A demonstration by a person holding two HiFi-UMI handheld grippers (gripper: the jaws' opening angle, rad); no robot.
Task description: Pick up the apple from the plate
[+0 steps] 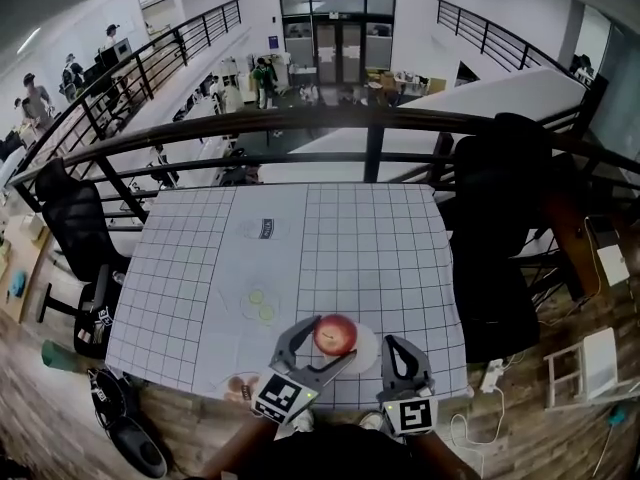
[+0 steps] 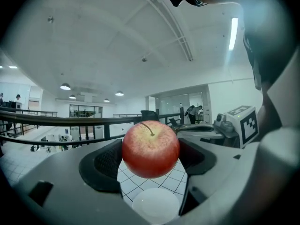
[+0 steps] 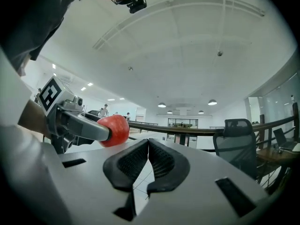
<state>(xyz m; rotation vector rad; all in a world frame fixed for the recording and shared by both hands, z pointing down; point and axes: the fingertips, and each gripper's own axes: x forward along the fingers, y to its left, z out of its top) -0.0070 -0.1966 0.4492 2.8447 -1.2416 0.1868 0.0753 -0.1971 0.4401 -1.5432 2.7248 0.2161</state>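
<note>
My left gripper is shut on a red apple and holds it in the air above the white plate near the table's front edge. In the left gripper view the apple sits between the two black pads, stem up, and the plate lies below it. My right gripper hovers just right of the plate, jaws shut with nothing between them. From the right gripper view, the apple shows at the left, held by the other gripper, and the right gripper's tips meet.
The table has a white grid cloth. A clear dish with green slices lies left of the plate, and a small brown object sits at the front edge. Black chairs stand on both sides, and a railing runs behind.
</note>
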